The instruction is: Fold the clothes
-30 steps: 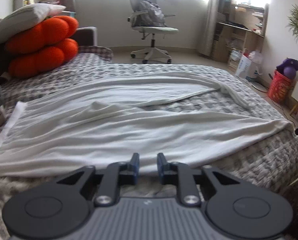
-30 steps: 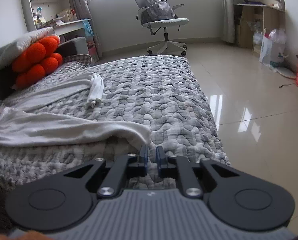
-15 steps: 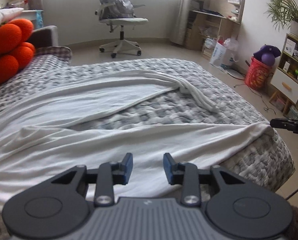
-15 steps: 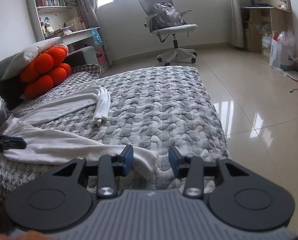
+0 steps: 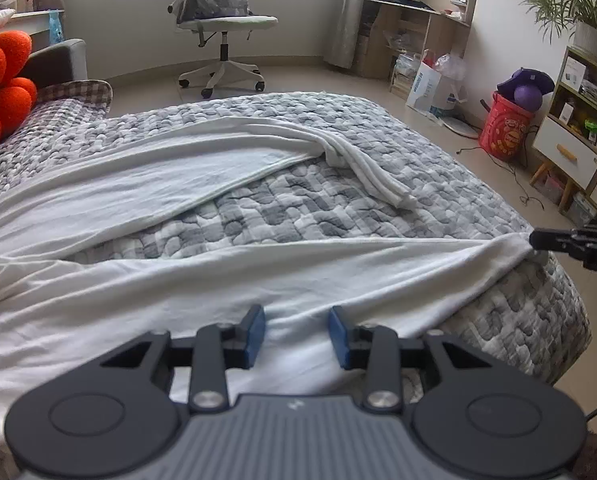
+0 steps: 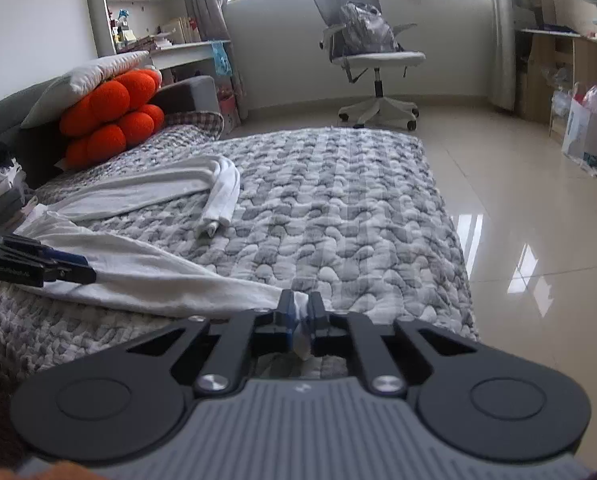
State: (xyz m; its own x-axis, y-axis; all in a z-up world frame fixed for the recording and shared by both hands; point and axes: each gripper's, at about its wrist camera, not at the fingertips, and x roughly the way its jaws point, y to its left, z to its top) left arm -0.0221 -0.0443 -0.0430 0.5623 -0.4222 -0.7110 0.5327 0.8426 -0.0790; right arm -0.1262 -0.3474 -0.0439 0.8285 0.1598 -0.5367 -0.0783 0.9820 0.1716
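Across the grey quilted bed [image 5: 378, 208] lies a white garment [image 5: 178, 280], spread from the left side to the near right corner, with one section folded back toward the far side and a bunched sleeve [image 5: 370, 168] trailing to the right. Its near edge hangs over the near side of the bed.

Left gripper [image 5: 294, 334]: jaws parted by a moderate gap, holding nothing. The near section of the garment lies directly beyond and beneath the blue pads [image 5: 254, 334]; contact between pads and cloth cannot be determined. In the right wrist view this gripper [image 6: 78, 270] appears at the left edge, above the garment's near edge.

Right gripper [image 6: 300, 318]: jaws closed on the near right corner of the garment, with a tuft of white cloth pinched between the pads. In the left wrist view its tip [image 5: 538, 238] meets that corner at the bed's right edge.

Far left: orange cushion [image 6: 110, 120]. Far centre: office chair [image 6: 370, 56].
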